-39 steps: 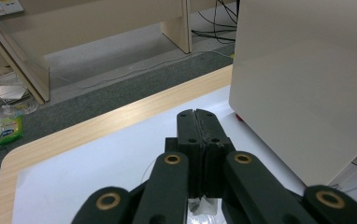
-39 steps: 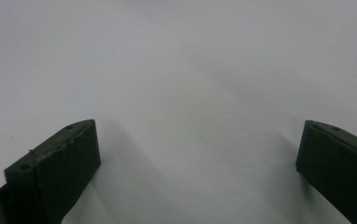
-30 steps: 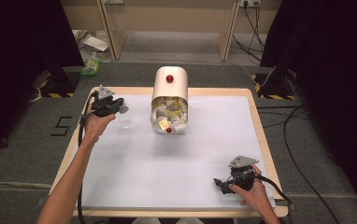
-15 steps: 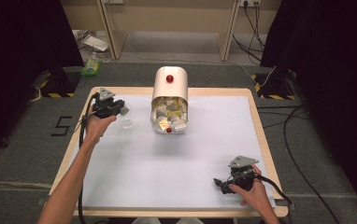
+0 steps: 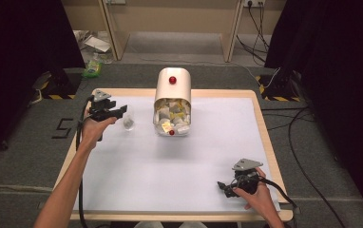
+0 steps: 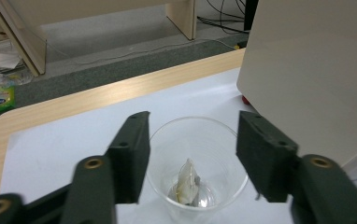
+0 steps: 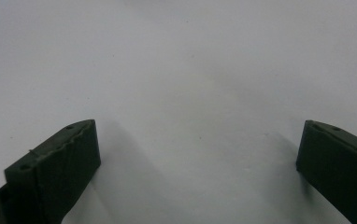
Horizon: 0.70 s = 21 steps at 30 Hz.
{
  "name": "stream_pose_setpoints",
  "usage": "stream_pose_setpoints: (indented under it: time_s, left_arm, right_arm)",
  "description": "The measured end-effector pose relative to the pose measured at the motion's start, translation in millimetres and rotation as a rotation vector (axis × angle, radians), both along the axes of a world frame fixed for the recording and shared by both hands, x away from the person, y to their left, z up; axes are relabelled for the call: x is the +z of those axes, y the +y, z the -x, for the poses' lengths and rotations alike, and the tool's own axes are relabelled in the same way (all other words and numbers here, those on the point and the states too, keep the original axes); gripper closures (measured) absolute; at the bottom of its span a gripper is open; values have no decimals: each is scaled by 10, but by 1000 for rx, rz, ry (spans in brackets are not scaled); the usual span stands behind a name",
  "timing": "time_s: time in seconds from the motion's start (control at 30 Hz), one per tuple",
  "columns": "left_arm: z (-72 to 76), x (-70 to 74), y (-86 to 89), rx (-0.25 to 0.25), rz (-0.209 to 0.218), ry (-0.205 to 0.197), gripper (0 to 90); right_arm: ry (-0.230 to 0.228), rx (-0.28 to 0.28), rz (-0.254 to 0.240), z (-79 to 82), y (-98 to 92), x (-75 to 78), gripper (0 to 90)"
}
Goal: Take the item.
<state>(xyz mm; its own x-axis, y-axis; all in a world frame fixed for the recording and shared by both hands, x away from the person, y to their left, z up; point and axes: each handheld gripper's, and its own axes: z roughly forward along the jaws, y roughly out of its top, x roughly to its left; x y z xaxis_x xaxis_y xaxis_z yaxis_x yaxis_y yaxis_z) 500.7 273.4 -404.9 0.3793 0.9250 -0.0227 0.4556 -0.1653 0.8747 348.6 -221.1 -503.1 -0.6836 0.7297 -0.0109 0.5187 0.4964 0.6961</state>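
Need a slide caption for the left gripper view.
Left gripper open above a clear plastic cup holding a small tea bag.

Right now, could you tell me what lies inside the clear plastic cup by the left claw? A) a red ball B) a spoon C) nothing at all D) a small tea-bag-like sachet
D: the left gripper view shows a small pale sachet lying at the bottom of the cup, between the open left claw.

In the left gripper view the cream bin is cut off by the top and right edges, and the clear cup loses its base at the bottom edge. From the high view the cup's contents (something pale) are too small to tell.
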Motion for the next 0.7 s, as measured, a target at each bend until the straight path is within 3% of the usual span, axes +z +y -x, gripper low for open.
stream_pose_setpoints:
  time_s: [0.1,0.13,0.17,0.4,0.5,0.7]
  left_arm:
    - [33,7,-1,2,3,4,285]
    - [43,10,-6,9,2,6,285]
    - [60,14,-11,13,10,12,205]
    - [166,41,-54,-45,25,11,146]
    - [249,53,-91,-60,55,8,145]
    - [361,45,-162,-75,38,10,149]
  right_arm:
    - [0,0,0,0,0,1,2]
    - [0,0,0,0,0,1,2]
    - [0,0,0,0,0,1,2]
    - [0,-1,0,1,1,1,2]
    - [0,-1,-1,1,1,1,2]
    - [-1,0,0,0,1,0,2]
